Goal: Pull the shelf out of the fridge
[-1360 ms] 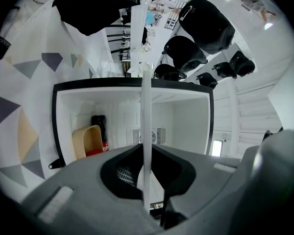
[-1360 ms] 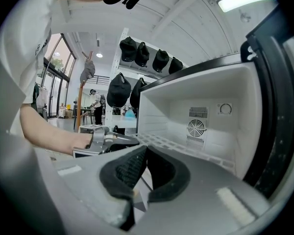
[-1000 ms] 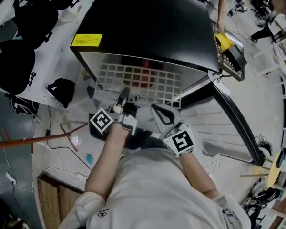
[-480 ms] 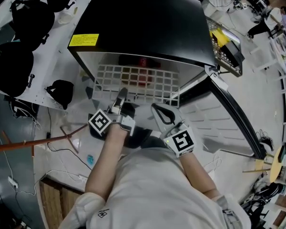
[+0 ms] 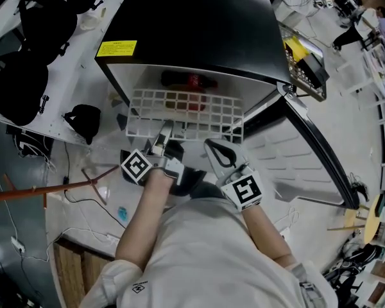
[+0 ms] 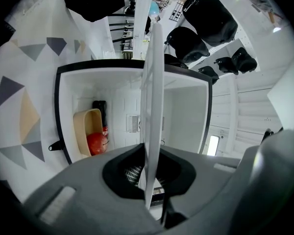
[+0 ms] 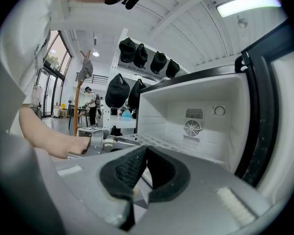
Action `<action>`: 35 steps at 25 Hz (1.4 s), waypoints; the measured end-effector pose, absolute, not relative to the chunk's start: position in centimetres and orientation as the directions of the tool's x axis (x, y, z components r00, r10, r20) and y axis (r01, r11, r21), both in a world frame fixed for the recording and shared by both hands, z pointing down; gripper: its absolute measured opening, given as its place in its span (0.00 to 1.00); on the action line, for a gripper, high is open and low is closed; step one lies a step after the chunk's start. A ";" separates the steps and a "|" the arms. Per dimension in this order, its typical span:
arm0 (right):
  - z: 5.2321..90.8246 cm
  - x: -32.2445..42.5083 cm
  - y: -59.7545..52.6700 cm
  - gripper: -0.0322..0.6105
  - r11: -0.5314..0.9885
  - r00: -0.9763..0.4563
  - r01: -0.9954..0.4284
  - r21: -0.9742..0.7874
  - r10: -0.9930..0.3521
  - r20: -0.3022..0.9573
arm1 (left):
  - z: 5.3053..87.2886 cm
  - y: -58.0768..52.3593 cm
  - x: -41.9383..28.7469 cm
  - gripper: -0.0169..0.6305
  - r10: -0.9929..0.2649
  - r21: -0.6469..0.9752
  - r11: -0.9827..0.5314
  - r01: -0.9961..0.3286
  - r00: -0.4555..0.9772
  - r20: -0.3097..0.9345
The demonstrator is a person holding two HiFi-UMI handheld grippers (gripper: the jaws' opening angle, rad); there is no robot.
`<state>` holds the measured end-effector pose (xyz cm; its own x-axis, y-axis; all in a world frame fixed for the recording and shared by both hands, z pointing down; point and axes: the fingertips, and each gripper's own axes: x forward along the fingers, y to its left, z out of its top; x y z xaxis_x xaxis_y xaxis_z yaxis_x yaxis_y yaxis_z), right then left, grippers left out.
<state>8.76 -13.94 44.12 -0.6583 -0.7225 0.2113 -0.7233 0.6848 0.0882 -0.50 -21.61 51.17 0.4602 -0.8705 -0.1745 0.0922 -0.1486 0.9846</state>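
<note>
White wire shelf (image 5: 186, 113) sticks out of fridge (image 5: 192, 31) twd 6 o'clock; on fridge floor below: tan bowl (image 6: 83, 124), red fruit (image 6: 97, 143).

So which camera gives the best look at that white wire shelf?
The head view: the shelf is seen from above, its grid plainly showing. The left gripper view sees it edge-on, a thin strip clamped in the left claw. The right gripper view catches only a sliver.
</note>
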 end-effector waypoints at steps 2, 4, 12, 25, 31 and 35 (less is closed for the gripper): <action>44.1 8.6 -13.7 0.05 0.685 -0.658 -0.723 0.088 -0.723 0.211 | 51.2 -21.2 -0.5 0.07 -0.868 0.985 -0.151 0.089 0.465 -0.175; 44.1 8.4 -13.3 0.05 0.685 -0.659 -0.723 0.087 -0.722 0.211 | 51.1 -20.6 -0.5 0.07 -0.864 0.984 -0.152 0.090 0.471 -0.177; 44.3 7.0 -12.2 0.05 0.701 -0.675 -0.709 0.076 -0.706 0.213 | 51.3 -16.1 -1.6 0.07 -0.834 0.981 -0.193 0.021 0.523 -0.176; 44.6 -0.7 -8.6 0.05 0.822 -0.796 -0.566 0.065 -0.565 0.215 | 51.6 -8.3 -11.2 0.07 -0.910 0.974 -0.199 -0.106 0.388 -0.144; 43.8 -5.5 -5.3 0.05 0.874 -0.853 -0.479 0.083 -0.486 0.192 | 50.2 -3.7 -18.8 0.07 -0.957 0.859 -0.193 -0.474 0.282 -0.060; 43.5 -7.7 -3.8 0.05 0.897 -0.877 -0.431 0.095 -0.441 0.189 | 48.3 -1.1 -23.1 0.07 -0.983 0.794 -0.142 -0.591 0.175 -0.046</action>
<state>-7.68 -3.84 43.46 -0.8773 -0.4411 0.1893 -0.4308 0.8975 0.0946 -23.08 -1.09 48.28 0.1753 -0.9835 -0.0457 -0.5910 -0.1423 0.7940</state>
